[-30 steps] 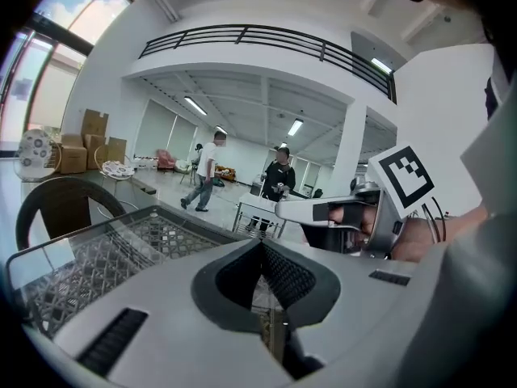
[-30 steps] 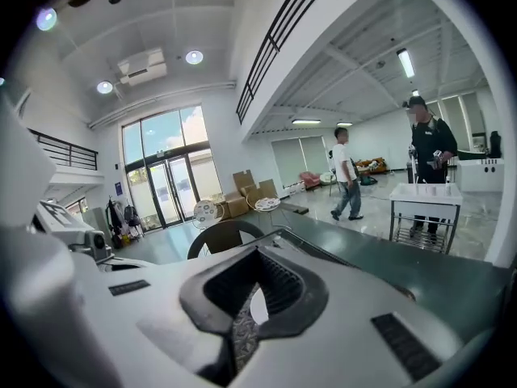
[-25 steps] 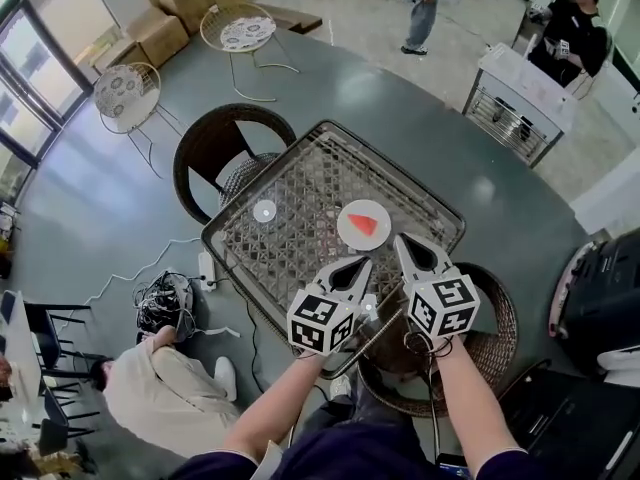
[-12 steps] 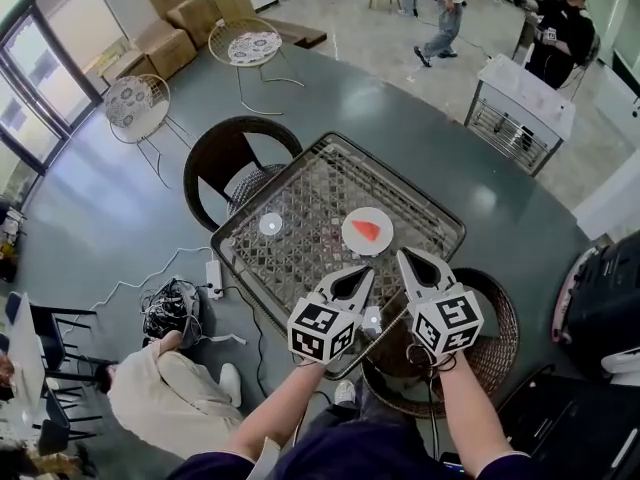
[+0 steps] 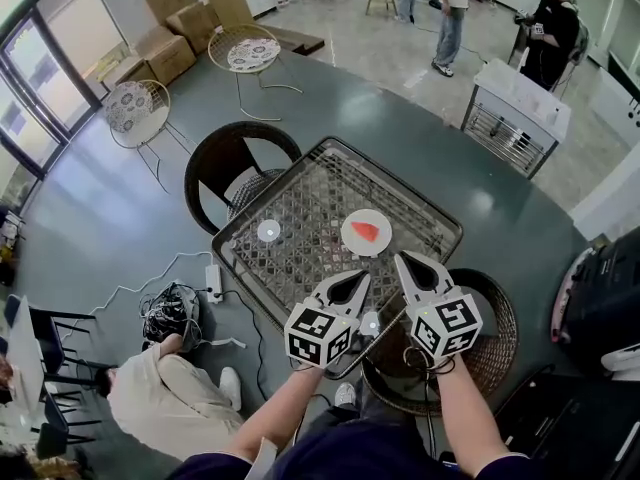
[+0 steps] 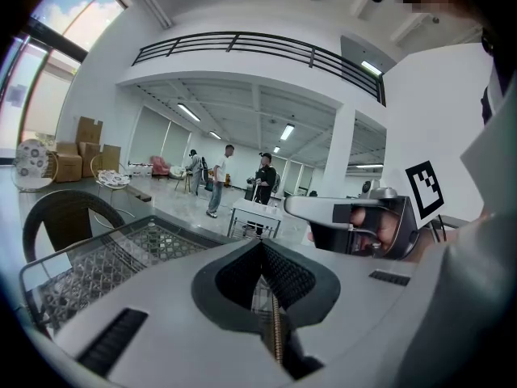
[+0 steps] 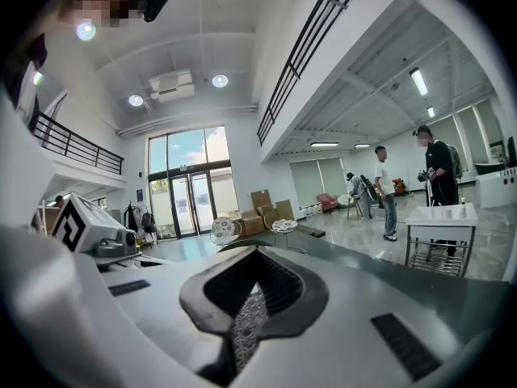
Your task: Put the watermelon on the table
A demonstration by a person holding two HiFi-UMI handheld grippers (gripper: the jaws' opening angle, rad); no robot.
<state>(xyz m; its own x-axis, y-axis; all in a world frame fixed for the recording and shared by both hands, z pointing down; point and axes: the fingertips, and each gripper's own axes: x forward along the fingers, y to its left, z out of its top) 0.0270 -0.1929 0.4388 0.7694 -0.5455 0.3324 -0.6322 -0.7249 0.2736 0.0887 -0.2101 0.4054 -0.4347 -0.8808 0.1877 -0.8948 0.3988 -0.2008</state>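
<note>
Hovering side by side above the near corner of the desk (image 5: 300,198), the left gripper (image 5: 350,286) and right gripper (image 5: 412,268) are both clenched. In each gripper view the ribbed pads meet along a seam with nothing caught between them, and only the desk's woven lattice shows through the small diamond gap. Each carries a cube with black-and-white square markers.

Just beyond the tips, well inside the desk's right half, a red wedge of watermelon (image 5: 367,231) lies on a white plate (image 5: 350,240), apart from both grippers. A small white disc (image 5: 268,231) sits toward the left corner of the desk, and another pale disc (image 5: 370,321) shows between the two grippers.

A dark wicker chair (image 5: 225,153) stands at the far left side of the desk, and a second wicker chair (image 5: 492,328) sits below the right gripper. On the floor to the left lie a tangle of cables (image 5: 165,308) and a power strip (image 5: 211,273), next to a person sitting on the floor (image 5: 165,393).

Farther out are two round wire side tables (image 5: 130,98), cardboard boxes (image 5: 175,23), a white cart (image 5: 515,98) and several people standing (image 5: 452,8).
</note>
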